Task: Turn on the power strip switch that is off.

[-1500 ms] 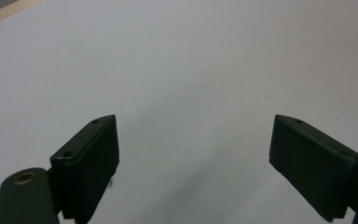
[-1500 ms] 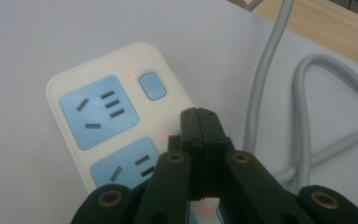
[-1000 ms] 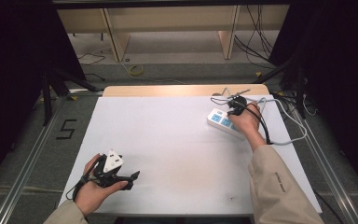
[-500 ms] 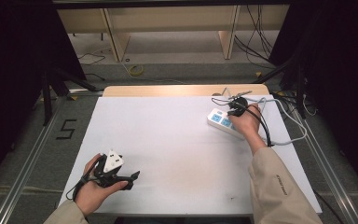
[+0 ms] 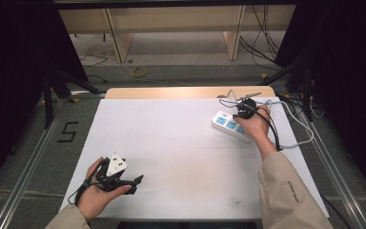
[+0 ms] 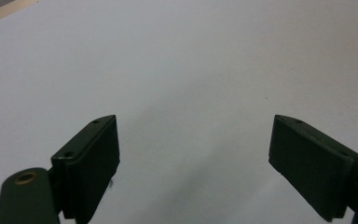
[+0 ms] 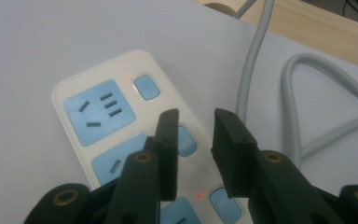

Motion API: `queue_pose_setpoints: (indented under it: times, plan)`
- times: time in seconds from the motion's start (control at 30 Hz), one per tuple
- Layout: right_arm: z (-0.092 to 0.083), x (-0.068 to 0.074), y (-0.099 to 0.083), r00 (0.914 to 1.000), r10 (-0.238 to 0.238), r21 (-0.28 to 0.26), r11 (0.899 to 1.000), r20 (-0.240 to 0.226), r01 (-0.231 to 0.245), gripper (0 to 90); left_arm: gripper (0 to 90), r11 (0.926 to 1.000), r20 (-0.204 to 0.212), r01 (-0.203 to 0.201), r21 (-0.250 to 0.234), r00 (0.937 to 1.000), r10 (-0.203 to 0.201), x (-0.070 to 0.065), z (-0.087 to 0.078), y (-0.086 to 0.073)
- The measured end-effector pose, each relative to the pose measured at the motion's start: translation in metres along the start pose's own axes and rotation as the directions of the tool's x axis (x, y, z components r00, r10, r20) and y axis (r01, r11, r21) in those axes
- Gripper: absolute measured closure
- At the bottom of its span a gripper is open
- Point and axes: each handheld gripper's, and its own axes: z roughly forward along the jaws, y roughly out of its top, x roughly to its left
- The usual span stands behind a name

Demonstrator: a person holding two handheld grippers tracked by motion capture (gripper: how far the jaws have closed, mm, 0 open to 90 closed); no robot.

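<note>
While resting on the white table sheet (image 5: pixel 181 143) — left gripper (image 5: pixel 136 183) gaping, right gripper (image 7: pixel 193 149) narrowly parted over white, blue-socketed power strip (image 7: pixel 116 121).

white power strip (image 5: pixel 228 126) with blue sockets lies flat, far right.

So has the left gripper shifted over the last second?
No. The left gripper sits at the same spot by the white table's near edge.

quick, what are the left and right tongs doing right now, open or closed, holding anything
Left tongs: open, holding nothing.
Right tongs: partly open, empty, over the power strip.
</note>
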Motion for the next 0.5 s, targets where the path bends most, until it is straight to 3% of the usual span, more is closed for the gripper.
queue_pose_setpoints:
  times: [0.5]
  plan:
    - [-0.014,0.000,-0.004,0.9999,-0.004,-0.025,1.000,-0.017,0.004,63.1,15.7,1.0000,-0.003,-0.001,0.004,1.0000,0.001,0.000,0.000,0.000]
